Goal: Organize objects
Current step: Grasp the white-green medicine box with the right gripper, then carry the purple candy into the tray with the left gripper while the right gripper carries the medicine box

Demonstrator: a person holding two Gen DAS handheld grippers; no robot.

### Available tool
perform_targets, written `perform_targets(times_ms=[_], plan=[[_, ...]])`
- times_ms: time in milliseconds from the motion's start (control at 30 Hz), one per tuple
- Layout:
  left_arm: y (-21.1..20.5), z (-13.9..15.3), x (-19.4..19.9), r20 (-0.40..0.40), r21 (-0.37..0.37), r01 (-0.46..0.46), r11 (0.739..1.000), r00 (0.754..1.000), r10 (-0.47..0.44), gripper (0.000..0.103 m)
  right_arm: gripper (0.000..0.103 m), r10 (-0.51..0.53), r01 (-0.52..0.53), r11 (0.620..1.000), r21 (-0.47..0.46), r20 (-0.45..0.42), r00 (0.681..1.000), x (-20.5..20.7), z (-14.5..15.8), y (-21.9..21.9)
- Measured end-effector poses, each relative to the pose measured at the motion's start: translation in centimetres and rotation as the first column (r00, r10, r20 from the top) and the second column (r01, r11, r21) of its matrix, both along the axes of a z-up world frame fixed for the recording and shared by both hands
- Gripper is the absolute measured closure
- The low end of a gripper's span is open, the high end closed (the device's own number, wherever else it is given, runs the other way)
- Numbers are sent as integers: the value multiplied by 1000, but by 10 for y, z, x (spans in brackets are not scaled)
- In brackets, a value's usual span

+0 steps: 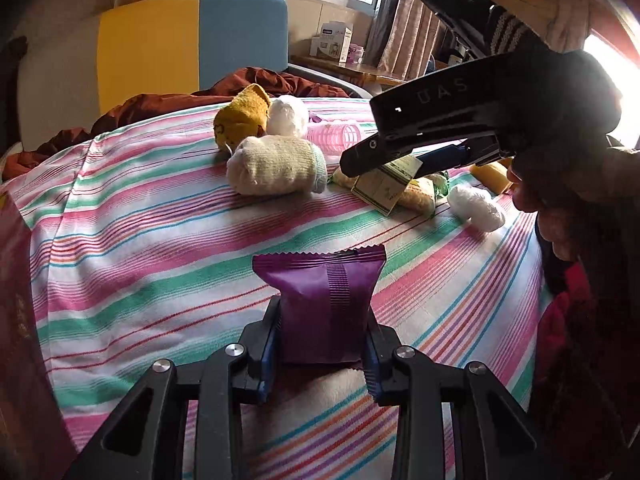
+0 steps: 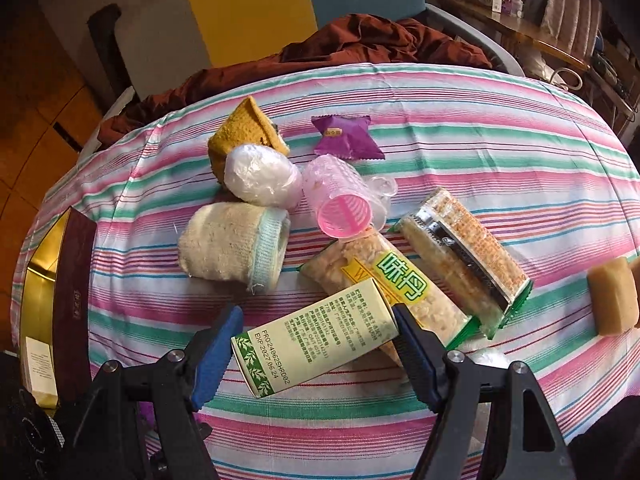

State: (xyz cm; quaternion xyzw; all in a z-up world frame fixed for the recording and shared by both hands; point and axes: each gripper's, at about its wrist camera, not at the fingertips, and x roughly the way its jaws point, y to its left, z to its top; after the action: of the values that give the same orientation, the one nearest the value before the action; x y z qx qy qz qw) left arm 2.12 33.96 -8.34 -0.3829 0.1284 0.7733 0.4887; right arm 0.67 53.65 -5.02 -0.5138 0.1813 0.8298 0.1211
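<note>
My left gripper (image 1: 324, 316) is shut on a purple snack packet (image 1: 320, 280), held upright above the striped bedsheet (image 1: 160, 240). My right gripper (image 2: 316, 314) has its blue pads (image 2: 216, 356) pressed on both sides of a green-and-cream carton (image 2: 316, 344). The left wrist view shows that carton (image 1: 384, 186) hanging from the right gripper (image 1: 384, 164) just above the bed. Below it lie two rice-cracker packets (image 2: 400, 276) (image 2: 464, 256). A second purple packet (image 2: 344, 138) lies farther back.
A yellow sock roll (image 2: 244, 132), a white wrapped ball (image 2: 260, 180), a cream sock roll (image 2: 236, 244) and a pink hair roller (image 2: 344, 208) cluster mid-bed. A tan block (image 2: 614, 296) lies at the right. A dark red and gold box (image 2: 72, 280) stands at the left edge.
</note>
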Motion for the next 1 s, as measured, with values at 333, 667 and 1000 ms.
perform_targets(times_ms=[333, 667, 1000], plan=[[-28, 26, 17, -25, 10, -38, 999, 999, 38, 68, 27, 104, -104, 995, 8, 3, 995, -6, -1, -20], [-83, 69, 6, -59, 69, -164, 984, 984, 168, 68, 27, 149, -149, 989, 26, 4, 989, -7, -1, -29], [-162, 105, -26, -55, 132, -362, 923, 927, 372, 68, 27, 200, -200, 979, 30, 5, 980, -8, -1, -44]])
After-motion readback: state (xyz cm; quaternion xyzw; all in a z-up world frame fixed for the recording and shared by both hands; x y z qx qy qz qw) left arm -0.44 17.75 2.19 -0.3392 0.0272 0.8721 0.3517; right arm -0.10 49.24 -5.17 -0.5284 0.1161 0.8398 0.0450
